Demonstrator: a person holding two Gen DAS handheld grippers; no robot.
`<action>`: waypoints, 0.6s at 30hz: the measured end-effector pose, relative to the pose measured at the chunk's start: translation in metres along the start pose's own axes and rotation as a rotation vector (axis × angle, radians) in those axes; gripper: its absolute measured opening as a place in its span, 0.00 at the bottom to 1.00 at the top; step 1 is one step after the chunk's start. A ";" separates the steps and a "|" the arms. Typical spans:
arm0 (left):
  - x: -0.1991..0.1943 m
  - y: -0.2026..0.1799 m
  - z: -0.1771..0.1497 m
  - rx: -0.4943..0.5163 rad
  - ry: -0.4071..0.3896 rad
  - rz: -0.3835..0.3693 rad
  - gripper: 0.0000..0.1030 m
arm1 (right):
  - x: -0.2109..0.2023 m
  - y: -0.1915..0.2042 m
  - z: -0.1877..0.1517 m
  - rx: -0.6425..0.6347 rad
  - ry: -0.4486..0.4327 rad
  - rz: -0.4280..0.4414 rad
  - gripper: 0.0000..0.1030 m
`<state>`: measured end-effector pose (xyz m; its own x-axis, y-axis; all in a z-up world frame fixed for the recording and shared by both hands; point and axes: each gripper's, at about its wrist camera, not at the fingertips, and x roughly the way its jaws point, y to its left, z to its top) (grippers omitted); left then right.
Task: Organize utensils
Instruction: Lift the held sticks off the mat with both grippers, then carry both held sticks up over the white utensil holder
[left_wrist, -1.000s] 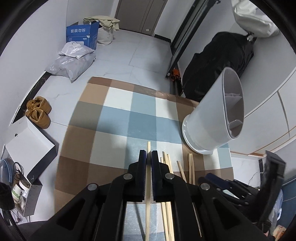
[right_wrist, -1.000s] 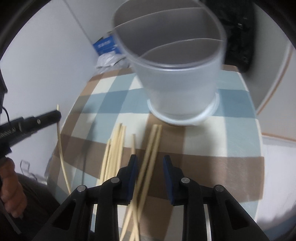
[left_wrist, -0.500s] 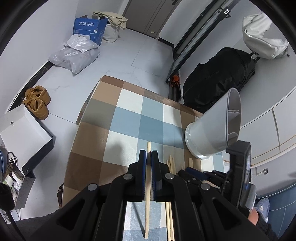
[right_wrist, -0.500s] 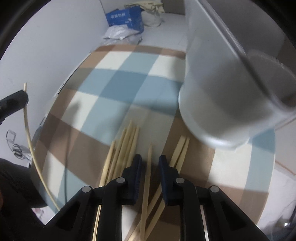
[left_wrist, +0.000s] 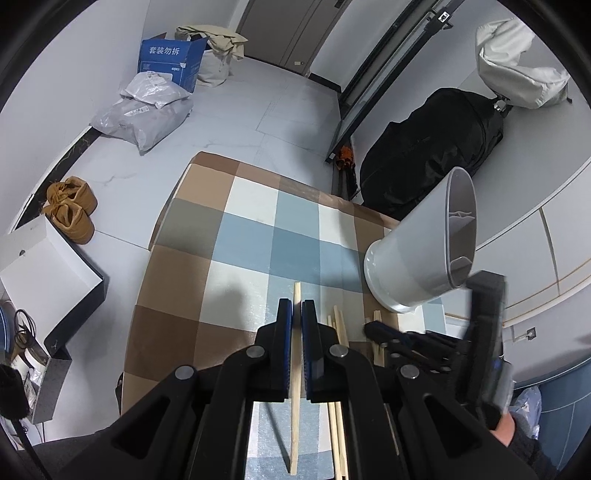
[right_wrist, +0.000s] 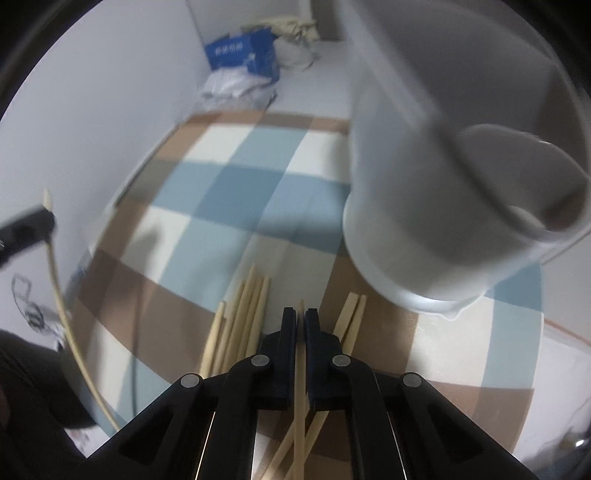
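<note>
On the left, the left gripper (left_wrist: 297, 310) is raised above the bench (left_wrist: 177, 280), its jaws pinching a single chopstick (left_wrist: 296, 387) whose tip juts out just beyond the fingertips. From the right wrist view that chopstick shows at the far left as a long pale stick held off the bench edge. In the middle of the checked bench lies a loose bunch of chopsticks (right_wrist: 240, 325), fanned side by side, with a separate pair (right_wrist: 352, 314) just to their right. The right gripper (right_wrist: 301, 321) is low over them, its jaws pressed onto one chopstick (right_wrist: 300, 398) between the bunch and the pair. To the right stands the white utensil holder (right_wrist: 424, 206), upright on the bench, divided inside into compartments.
</note>
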<state>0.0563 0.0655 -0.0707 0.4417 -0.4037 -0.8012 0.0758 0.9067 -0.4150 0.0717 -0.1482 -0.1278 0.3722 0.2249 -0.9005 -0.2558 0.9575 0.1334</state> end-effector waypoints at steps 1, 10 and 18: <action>0.000 0.001 0.000 -0.004 0.001 -0.002 0.01 | -0.008 -0.004 -0.002 0.026 -0.033 0.027 0.04; -0.012 -0.024 -0.008 0.080 -0.046 -0.012 0.01 | -0.081 -0.026 -0.035 0.144 -0.336 0.099 0.04; -0.027 -0.061 -0.014 0.180 -0.085 -0.006 0.01 | -0.116 -0.022 -0.041 0.129 -0.554 0.072 0.04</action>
<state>0.0273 0.0193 -0.0301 0.5138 -0.4044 -0.7566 0.2338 0.9145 -0.3301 -0.0028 -0.2023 -0.0435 0.7789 0.3185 -0.5402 -0.2003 0.9426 0.2671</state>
